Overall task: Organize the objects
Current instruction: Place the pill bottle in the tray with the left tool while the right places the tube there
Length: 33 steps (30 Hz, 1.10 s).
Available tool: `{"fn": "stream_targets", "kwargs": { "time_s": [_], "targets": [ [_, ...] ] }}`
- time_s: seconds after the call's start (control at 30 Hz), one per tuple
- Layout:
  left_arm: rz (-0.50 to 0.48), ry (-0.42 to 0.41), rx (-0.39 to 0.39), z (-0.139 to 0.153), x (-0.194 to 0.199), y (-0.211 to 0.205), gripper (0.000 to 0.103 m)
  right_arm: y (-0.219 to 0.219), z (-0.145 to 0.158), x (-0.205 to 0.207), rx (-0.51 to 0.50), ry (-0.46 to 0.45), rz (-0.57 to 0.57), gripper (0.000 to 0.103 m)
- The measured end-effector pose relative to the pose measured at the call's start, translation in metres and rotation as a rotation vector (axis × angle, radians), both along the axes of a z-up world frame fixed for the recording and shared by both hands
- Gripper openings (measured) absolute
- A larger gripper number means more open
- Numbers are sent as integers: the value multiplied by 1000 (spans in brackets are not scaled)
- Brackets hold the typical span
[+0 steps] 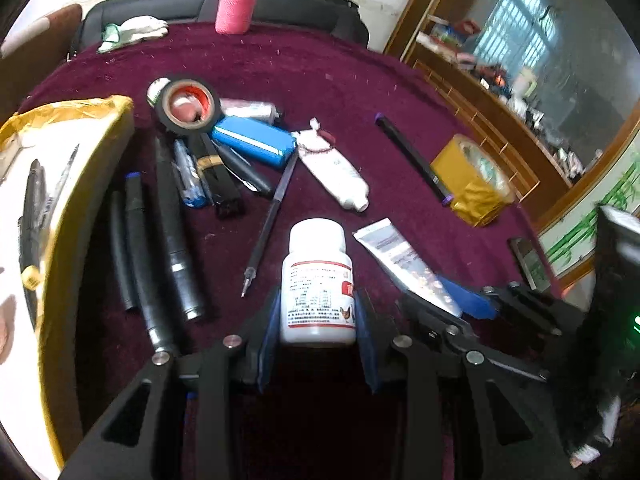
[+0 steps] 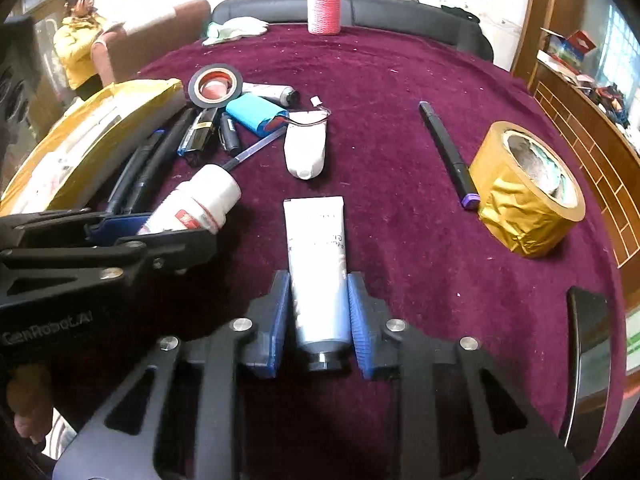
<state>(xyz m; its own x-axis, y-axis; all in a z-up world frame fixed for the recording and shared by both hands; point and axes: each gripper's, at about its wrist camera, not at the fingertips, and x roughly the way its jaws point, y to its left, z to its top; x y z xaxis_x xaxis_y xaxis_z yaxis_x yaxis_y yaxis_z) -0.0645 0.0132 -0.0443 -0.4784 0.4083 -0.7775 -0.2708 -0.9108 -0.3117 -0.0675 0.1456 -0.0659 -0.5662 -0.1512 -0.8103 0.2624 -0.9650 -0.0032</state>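
A white pill bottle [image 1: 318,284] with a red-edged label stands between the blue pads of my left gripper [image 1: 318,320], which is shut on it just above the maroon cloth. From the right wrist view the same bottle [image 2: 200,200] sits tilted in the left gripper [image 2: 168,228]. My right gripper [image 2: 318,312] is shut on a white cream tube [image 2: 316,256] lying on the cloth, cap end toward the camera. The left wrist view shows that tube [image 1: 396,256] with the right gripper [image 1: 456,304] on its near end.
A yellow-taped box [image 1: 80,216] with pens inside is at the left. Beside it lie several pens, a black tape roll [image 1: 188,106], a blue battery pack [image 1: 252,140] and a small white tube [image 1: 336,172]. A black marker [image 2: 448,152], gold tape roll [image 2: 528,192] and phone [image 2: 588,360] are right.
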Motion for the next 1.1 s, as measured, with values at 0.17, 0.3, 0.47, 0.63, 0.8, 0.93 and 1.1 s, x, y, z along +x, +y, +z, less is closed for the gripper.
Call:
{"fn": "stream_targets", "kwargs": {
  "time_s": [0.17, 0.3, 0.47, 0.63, 0.8, 0.93, 1.1],
  "targets": [
    [37, 2, 95, 19, 14, -30, 35, 6, 9, 1, -154, -25, -3, 27],
    [98, 18, 145, 34, 28, -65, 35, -14, 29, 9, -203, 23, 43, 27],
    [226, 21, 129, 46, 34, -119, 35, -57, 46, 3, -272, 25, 141, 27],
    [332, -11, 81, 40, 31, -166, 35, -108, 59, -11, -303, 20, 244, 27],
    [337, -56, 35, 27, 21, -174, 35, -151, 55, -30, -309, -14, 298, 28],
    [349, -81, -21, 17, 13, -181, 35, -181, 52, -55, -305, -39, 325, 28],
    [357, -103, -43, 11, 4, -187, 35, -215, 43, -89, -257, -57, 336, 28]
  ]
}}
